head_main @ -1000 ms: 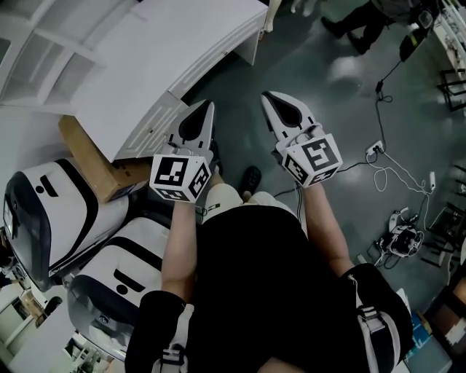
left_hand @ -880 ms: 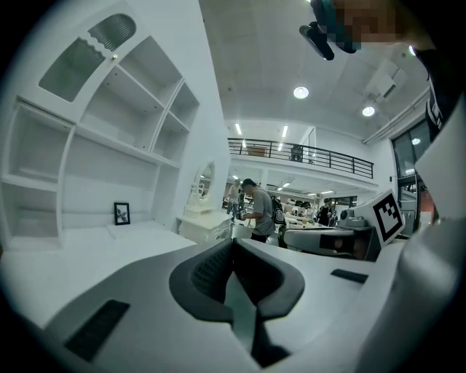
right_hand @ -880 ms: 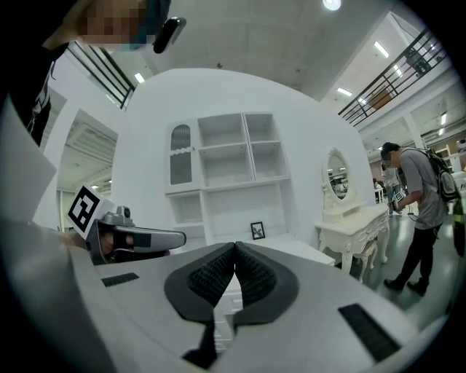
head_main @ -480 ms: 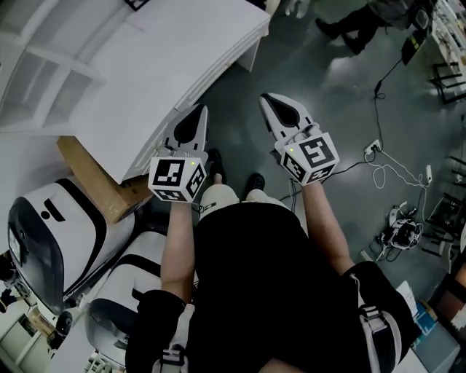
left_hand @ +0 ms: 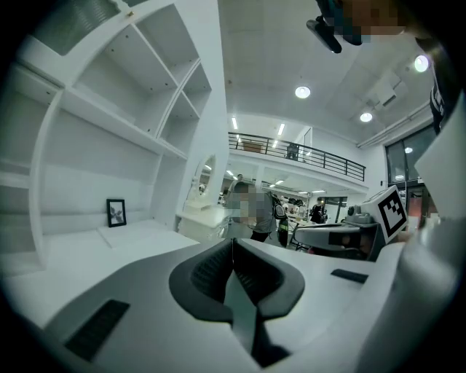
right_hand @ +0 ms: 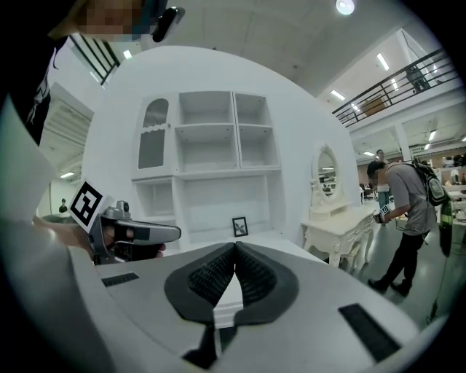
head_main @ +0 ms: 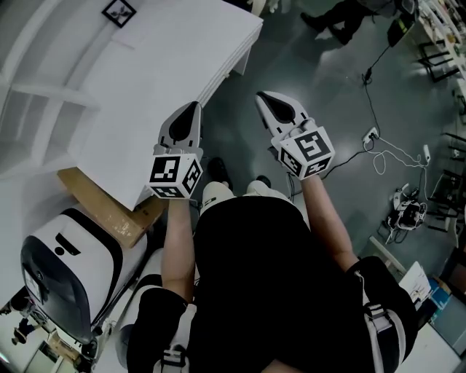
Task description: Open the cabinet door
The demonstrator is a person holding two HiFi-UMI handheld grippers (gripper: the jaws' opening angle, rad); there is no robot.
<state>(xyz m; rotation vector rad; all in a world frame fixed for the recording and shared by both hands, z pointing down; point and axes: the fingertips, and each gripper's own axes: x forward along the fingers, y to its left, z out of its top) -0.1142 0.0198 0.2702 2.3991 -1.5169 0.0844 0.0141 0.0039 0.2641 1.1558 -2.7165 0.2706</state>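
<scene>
Cabinet door (right_hand: 153, 135), the arched one at the upper left corner of the white cabinet (head_main: 153, 65), appears shut and untouched. Left hand-held gripper (left_hand: 233, 248) and right hand-held gripper (right_hand: 235, 251) are both pressed together, empty and well apart from the door. Reaching, grasping and pulling are all yet to be done.

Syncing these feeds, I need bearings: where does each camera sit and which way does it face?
Head view: on the person's head, steeply down at the white shelf unit and floor; forearms, torso, left gripper, right gripper show.
Left gripper view: rides that gripper, looks along shut jaws past shelves into the hall; right gripper at right.
Right gripper view: rides that gripper, faces the shelf unit's front; left gripper at left.
Shared: all three show the framed picture.
</scene>
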